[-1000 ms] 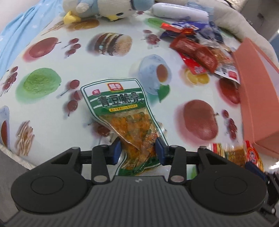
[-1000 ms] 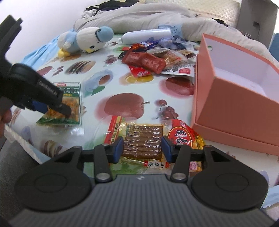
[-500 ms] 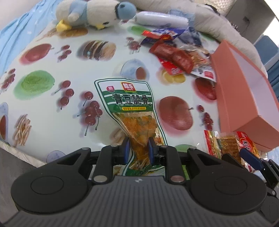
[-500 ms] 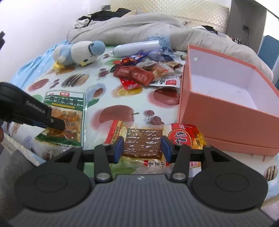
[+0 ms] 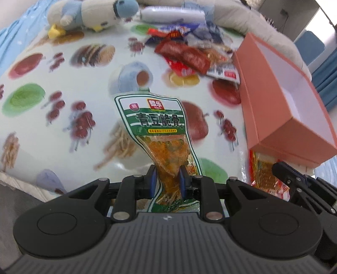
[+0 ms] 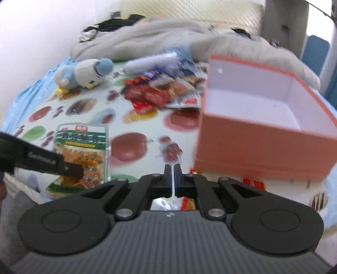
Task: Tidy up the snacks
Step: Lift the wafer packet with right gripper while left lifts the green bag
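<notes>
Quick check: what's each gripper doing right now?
Left gripper: shut on the green snack packet.
Right gripper: just closed, pinching a clear wrapper edge of the red snack pack.

A fruit-printed cloth (image 5: 63, 130) covers the bed. On it lie a plush penguin (image 5: 90, 14), a heap of snack packets (image 5: 189, 54) and an open pink box (image 5: 280, 109).

Your green snack packet (image 5: 160, 134) hangs pinched at its clear, orange-filled end — label up. The pink box (image 6: 263, 126) sits open and white inside, with more wrapped snacks (image 5: 189, 57) heaped beyond.
</notes>
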### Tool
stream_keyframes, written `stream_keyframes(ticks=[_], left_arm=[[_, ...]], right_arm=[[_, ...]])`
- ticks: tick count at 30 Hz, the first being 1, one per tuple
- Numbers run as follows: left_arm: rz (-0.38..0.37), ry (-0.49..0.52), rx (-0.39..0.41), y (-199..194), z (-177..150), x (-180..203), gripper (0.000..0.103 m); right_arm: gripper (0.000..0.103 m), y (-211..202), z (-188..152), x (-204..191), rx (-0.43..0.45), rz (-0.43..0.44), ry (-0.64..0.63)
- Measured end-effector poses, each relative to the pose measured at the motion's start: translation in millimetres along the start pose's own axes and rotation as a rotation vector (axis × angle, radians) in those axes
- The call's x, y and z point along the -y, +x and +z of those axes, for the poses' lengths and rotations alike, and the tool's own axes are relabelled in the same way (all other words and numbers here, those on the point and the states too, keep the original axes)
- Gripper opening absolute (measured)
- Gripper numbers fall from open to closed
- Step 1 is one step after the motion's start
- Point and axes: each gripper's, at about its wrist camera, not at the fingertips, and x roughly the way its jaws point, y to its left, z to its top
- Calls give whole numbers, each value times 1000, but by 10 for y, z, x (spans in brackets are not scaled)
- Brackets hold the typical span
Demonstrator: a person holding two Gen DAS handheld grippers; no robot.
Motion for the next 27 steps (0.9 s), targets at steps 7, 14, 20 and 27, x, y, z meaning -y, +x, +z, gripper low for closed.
stream_keyframes(ticks=[7,14,20,27], left_arm=[[-50,19,-30,128,-107,124,25],[-132,85,-7,164,-29,473,25],[-150,151,-22,311,-4,782,25],[-105,231,-77,578,-75,973,25]], right_arm=[[43,-247,-339,614,50,-13,247],[61,-331,-618,1196,92,1,525],[61,-157,-814,1559,93,51,739],[61,151,-955,1704,37,130,880]])
